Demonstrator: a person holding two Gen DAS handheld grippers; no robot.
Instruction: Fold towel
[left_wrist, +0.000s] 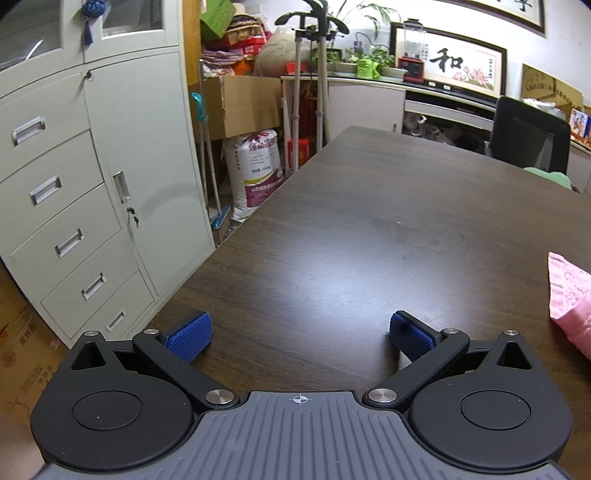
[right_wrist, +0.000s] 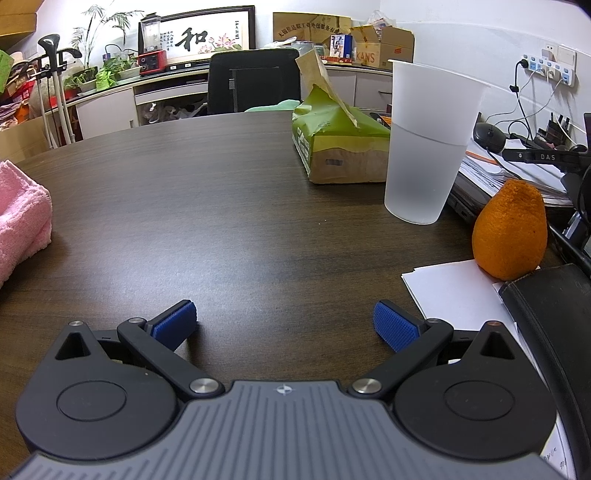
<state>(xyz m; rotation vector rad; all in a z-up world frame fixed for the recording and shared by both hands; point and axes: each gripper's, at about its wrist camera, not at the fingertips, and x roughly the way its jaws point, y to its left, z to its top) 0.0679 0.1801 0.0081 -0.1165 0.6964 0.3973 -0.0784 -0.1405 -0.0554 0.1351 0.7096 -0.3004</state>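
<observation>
**A:** ok so where's the towel at? I only catch slivers of it.

**B:** yeah it's pink and sits on the dark worktop (left_wrist: 351, 229), between the two grippers. Left wrist view has the towel (left_wrist: 570, 299) at the far right edge, right wrist view has it (right_wrist: 22, 218) at the far left edge, looking folded into a thick bundle. Most of it is cut off in both views, so I can't tell the whole shape.

**A:** and the grippers, holding anything?

**B:** nope. Left gripper (left_wrist: 300, 338) has its blue fingers (left_wrist: 190, 339) spread wide with only bare wood between them. Same for the right gripper (right_wrist: 283, 326), fingers (right_wrist: 395, 330) wide apart, gripping nothing. Neither one touches the towel.

**A:** what's the stuff on the right?

**B:** frosted cup (right_wrist: 430, 144) standing upright, a green bag (right_wrist: 340, 144) behind it, an orange (right_wrist: 511, 230) resting at the corner of some white paper (right_wrist: 454, 291). All well apart from the towel.
</observation>
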